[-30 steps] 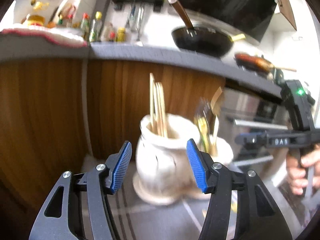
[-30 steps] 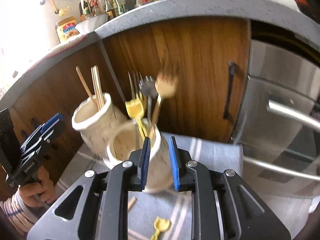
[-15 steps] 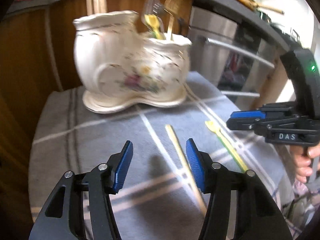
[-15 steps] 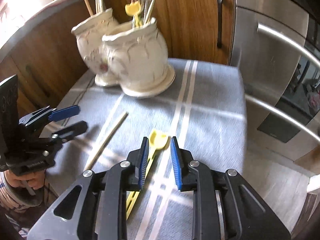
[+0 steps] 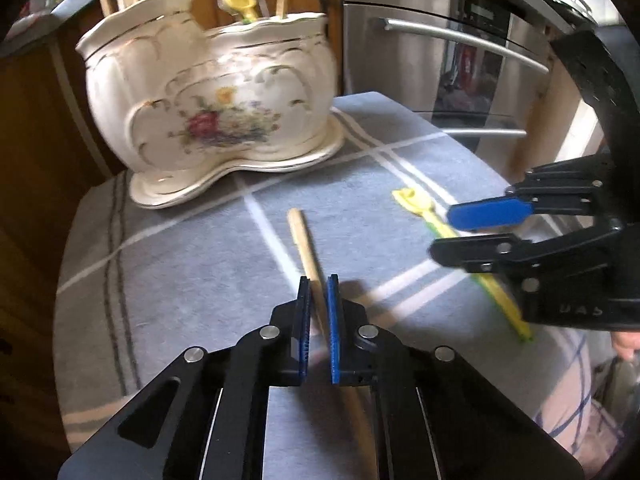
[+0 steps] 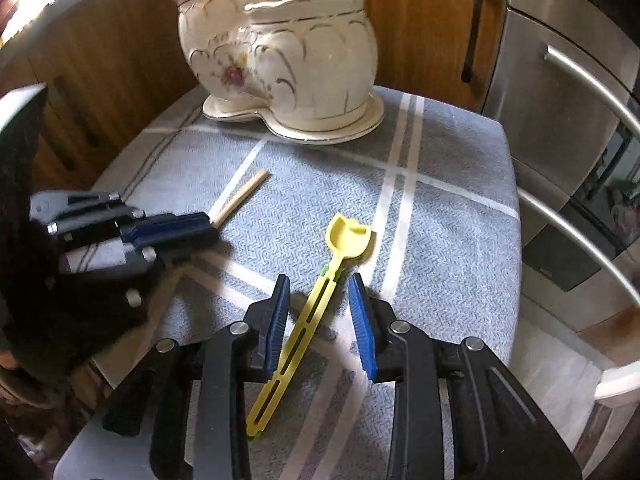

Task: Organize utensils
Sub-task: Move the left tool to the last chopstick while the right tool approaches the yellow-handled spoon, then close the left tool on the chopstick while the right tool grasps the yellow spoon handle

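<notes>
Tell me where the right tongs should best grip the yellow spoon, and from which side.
Probably the slotted handle, from above: the yellow spoon lies flat on the cloth, and its thin handle already runs between the closing right tongs.

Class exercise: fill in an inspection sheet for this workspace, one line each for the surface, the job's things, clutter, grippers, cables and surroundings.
Surface: grey cloth with white stripes, covering the small table.
Job's things: wooden chopstick and yellow spoon lying on the cloth; cream floral double holder at the back, already holding utensils.
Clutter: nothing seen.
Grippers: left gripper shut on the wooden chopstick; right gripper straddles the yellow spoon's handle, jaws closing, pads not yet touching it.
Cables: nothing seen.
Surroundings: wooden cabinets behind, steel oven with bar handles beside the table.
</notes>
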`<action>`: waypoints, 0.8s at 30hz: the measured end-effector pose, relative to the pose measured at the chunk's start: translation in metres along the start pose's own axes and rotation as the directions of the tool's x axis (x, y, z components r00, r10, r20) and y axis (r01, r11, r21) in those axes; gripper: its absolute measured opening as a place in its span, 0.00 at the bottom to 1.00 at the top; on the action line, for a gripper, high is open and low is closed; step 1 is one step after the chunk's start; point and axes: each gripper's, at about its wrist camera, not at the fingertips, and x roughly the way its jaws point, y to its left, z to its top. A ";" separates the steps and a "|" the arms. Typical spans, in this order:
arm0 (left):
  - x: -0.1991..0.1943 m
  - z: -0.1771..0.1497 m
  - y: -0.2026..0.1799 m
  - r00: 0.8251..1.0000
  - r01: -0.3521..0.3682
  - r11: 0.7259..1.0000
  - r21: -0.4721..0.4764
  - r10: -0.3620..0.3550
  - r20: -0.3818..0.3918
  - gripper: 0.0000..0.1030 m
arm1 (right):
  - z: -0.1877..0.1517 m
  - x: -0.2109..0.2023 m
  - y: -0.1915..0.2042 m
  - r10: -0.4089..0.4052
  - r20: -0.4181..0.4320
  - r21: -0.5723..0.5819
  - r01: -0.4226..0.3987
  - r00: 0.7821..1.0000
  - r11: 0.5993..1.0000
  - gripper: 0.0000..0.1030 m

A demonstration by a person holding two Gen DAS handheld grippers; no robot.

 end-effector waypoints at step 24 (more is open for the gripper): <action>-0.009 -0.004 0.071 0.983 0.027 0.999 -0.041 -0.034 -0.179 0.19 | 0.012 -0.001 -0.018 -0.012 -0.188 -0.099 -0.006 0.982 0.995 0.15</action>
